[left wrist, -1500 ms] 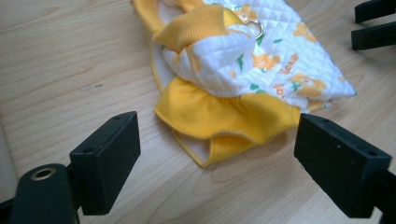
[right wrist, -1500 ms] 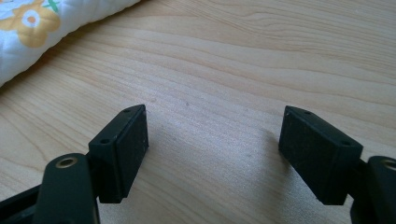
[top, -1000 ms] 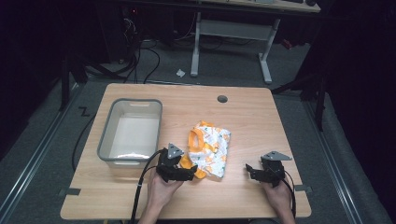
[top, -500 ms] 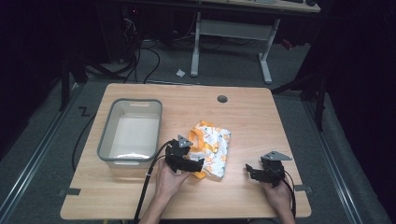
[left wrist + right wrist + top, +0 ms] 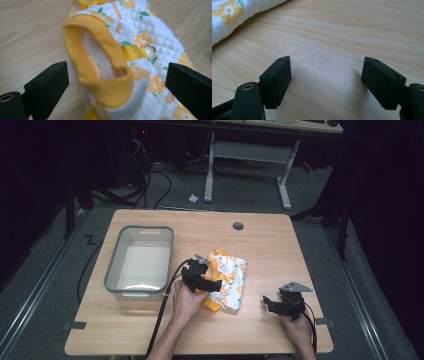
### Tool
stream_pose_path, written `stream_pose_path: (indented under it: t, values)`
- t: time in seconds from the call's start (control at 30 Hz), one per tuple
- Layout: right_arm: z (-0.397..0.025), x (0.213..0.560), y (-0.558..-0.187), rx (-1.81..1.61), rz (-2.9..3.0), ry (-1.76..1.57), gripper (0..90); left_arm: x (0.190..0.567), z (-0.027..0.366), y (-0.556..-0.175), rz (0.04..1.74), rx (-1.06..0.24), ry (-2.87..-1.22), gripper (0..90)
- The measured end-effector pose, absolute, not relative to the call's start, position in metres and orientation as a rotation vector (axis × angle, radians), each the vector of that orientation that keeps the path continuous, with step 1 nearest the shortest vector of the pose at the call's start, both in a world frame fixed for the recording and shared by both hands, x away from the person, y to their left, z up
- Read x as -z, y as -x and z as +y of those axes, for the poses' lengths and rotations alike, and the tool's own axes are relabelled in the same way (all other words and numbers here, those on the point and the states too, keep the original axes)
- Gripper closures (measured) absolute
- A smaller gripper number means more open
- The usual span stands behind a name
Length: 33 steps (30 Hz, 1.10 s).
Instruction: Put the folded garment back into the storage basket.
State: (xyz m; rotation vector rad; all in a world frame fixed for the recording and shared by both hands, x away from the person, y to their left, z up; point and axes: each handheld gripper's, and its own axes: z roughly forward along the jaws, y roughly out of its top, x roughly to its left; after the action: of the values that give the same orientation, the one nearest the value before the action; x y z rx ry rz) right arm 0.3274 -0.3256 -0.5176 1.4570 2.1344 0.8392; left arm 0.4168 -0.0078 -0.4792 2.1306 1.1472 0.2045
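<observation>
Your left tongs [image 5: 212, 284] stand wide open over the near end of the quilted yellow-and-white flowered garment [image 5: 227, 279], one jaw on either side of its yellow ribbed collar [image 5: 100, 62] and gripping nothing; a small metal ring [image 5: 149, 51] on a yellow strap shows just beyond the collar. The garment lies near the middle of the desk [image 5: 270, 245], just right of the grey bin [image 5: 141, 261] by the left edge. Your right tongs [image 5: 272, 304] sit near the front right corner, also wide open and empty, low over bare wood and well apart from the garment.
</observation>
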Motion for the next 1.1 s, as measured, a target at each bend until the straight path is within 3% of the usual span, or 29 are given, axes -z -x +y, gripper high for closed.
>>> stream_pose_path:
  t: [0.33, 0.67, 0.8, 1.1]
  values:
    - [-0.325, 0.518, -0.327, -0.84, 2.133, -1.46, 24.3, 0.493, -0.017, -0.429, 1.175, -0.222, -2.169, 5.5]
    - [-0.325, 0.518, -0.327, -0.84, 2.133, -1.46, 24.3, 0.504, -0.013, -0.435, 1.233, -0.267, -2.215, 15.3]
    - [-0.325, 0.518, -0.327, -0.84, 2.133, -1.459, 24.3, 0.509, -0.007, -0.437, 1.247, -0.21, -2.195, 25.7]
    - [-0.326, 0.518, -0.327, -0.84, 2.134, -1.459, 24.3, 0.507, -0.011, -0.432, 1.192, -0.222, -2.219, 47.5]
